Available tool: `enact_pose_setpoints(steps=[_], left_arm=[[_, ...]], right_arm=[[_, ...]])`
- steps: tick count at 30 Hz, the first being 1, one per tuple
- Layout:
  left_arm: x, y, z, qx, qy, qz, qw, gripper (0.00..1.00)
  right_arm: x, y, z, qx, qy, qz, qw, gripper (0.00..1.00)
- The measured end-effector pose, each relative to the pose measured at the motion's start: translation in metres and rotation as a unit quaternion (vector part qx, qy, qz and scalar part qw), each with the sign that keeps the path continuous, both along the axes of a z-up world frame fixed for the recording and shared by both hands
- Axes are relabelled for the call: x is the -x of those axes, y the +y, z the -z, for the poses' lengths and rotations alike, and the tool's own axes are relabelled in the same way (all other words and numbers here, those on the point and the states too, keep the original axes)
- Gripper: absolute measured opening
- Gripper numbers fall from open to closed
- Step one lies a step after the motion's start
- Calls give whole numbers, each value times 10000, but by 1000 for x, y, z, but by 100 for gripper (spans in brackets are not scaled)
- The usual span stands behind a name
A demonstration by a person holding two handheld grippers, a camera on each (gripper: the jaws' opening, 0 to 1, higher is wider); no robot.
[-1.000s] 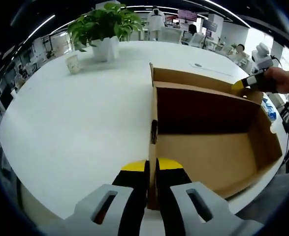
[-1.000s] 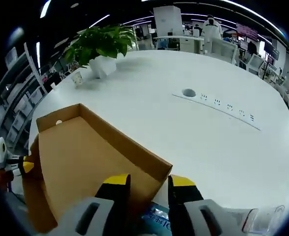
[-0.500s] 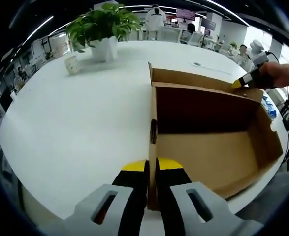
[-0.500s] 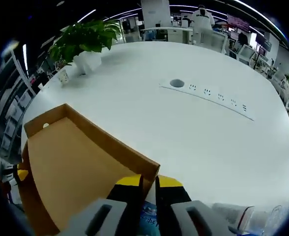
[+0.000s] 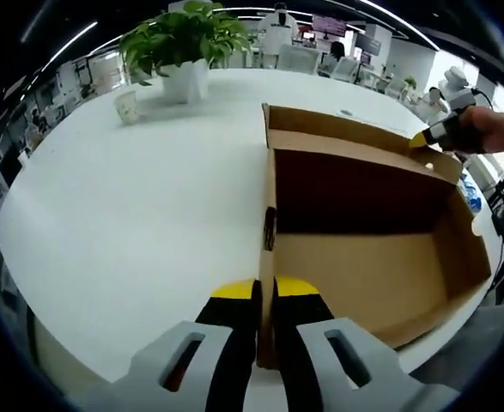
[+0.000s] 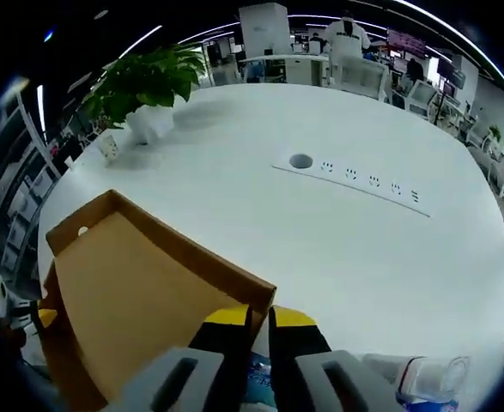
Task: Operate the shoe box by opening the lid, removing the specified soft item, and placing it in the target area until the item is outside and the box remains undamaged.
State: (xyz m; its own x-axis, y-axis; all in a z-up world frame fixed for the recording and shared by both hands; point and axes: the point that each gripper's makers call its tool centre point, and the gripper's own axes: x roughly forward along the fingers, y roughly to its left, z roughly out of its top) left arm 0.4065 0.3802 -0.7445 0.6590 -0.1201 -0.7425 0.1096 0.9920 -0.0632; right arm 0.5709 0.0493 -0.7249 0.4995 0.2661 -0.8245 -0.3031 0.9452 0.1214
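At the bottom centre of the left gripper view, the left hand-held gripper (image 5: 264,296) is clamped on the near end of the side wall of the shoe box (image 5: 363,257), its two yellow-tipped jaws pressed to either face of the cardboard. From there the wall runs straight up the frame, so the box's long axis lies along this gripper's line of sight, with the open interior spreading to the centre right. That interior looks bare, brown floor and dark far wall. At the upper right of the same view, the right hand-held gripper (image 5: 425,139), held in a person's hand (image 5: 490,134), sits at the far corner of the raised lid (image 5: 346,129).

In the right gripper view the right hand-held gripper (image 6: 250,319) stands at the bottom centre with its jaws drawn nearly together on the lid's corner, and the lid's brown panel spreads to the lower left. The soft item (image 6: 425,382), by my reading a clear plastic-wrapped pack with blue print, lies at the lower right of this frame on the white worktop (image 6: 355,232), just beside and below these jaws; a blue-printed scrap shows between them too. So the pack already appears to be outside the box and much nearer the right gripper, which would have to let go of the lid before reaching down to its right.
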Motion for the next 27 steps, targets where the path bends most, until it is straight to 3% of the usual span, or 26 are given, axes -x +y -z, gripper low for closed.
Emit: enact_pose_setpoints(steps=[17, 27], left_arm=[[0, -1, -1, 45, 40, -84, 9999, 4], [0, -2, -1, 96, 40, -141, 9998, 4]], right_arm=[[-12, 6, -68, -68, -755, -127, 9970, 0], [-8, 7, -87, -103, -944, -180, 9953, 0]])
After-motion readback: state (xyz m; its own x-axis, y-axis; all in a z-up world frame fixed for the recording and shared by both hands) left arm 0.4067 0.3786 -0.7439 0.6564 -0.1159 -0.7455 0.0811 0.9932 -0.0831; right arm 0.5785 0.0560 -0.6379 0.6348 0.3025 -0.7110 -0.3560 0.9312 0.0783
